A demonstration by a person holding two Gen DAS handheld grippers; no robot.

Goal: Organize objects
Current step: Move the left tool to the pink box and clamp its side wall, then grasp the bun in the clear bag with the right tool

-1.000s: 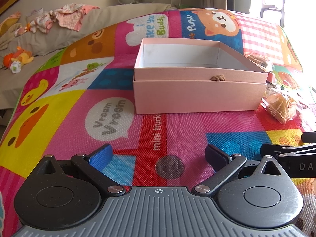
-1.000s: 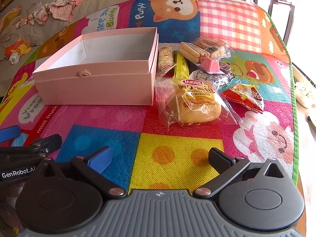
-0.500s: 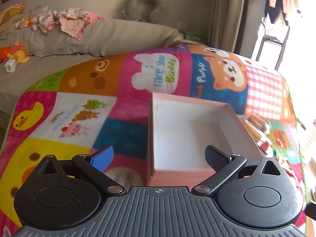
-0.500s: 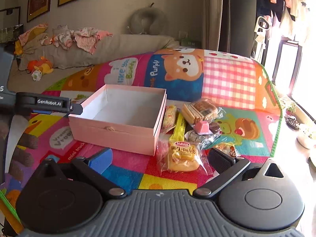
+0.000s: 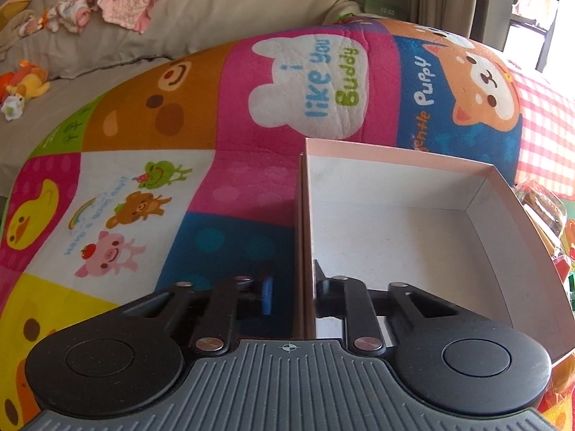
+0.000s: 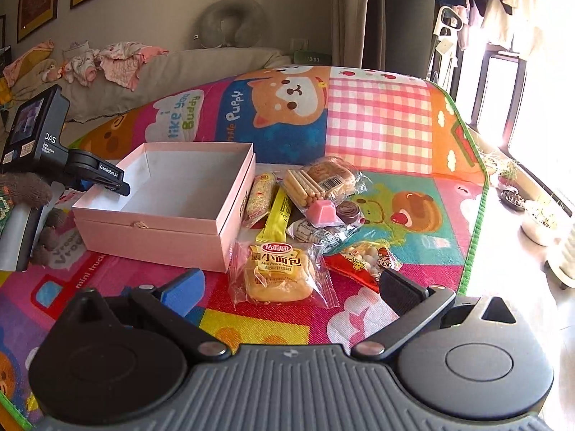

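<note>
Left tool [image 5: 291, 296] was clamped on the left side wall of the pink box [image 5: 395, 222], blue pad outside the wall, black pad inside. Box was open-topped, its white interior bare. It sat on the cartoon play mat [image 5: 179, 186]. In the right wrist view the same tool [image 6: 107, 179] reached over the box's [image 6: 172, 194] near-left corner, with a gloved hand [image 6: 25, 188] behind it.

Right tool [image 6: 291, 287] stood with its jaws wide apart, nothing between them, above the mat [image 6: 377, 125].

Just ahead of it lay a wrapped bread bun [image 6: 278, 274] and, to the right, a red snack packet [image 6: 363, 258]. Farther on lay a yellow sachet [image 6: 276, 215], a sprinkled bar [image 6: 260, 194] touching the box's right wall, a pink jelly cup [image 6: 321, 212], a pack of biscuit sticks [image 6: 303, 185] and a wrapped pastry [image 6: 329, 174]. All snacks lay outside the box, clustered to its right.

Beyond the mat: a beige sofa [image 6: 179, 68] with heaped clothes [image 6: 115, 61], and a grey neck pillow [image 6: 230, 23].
</note>
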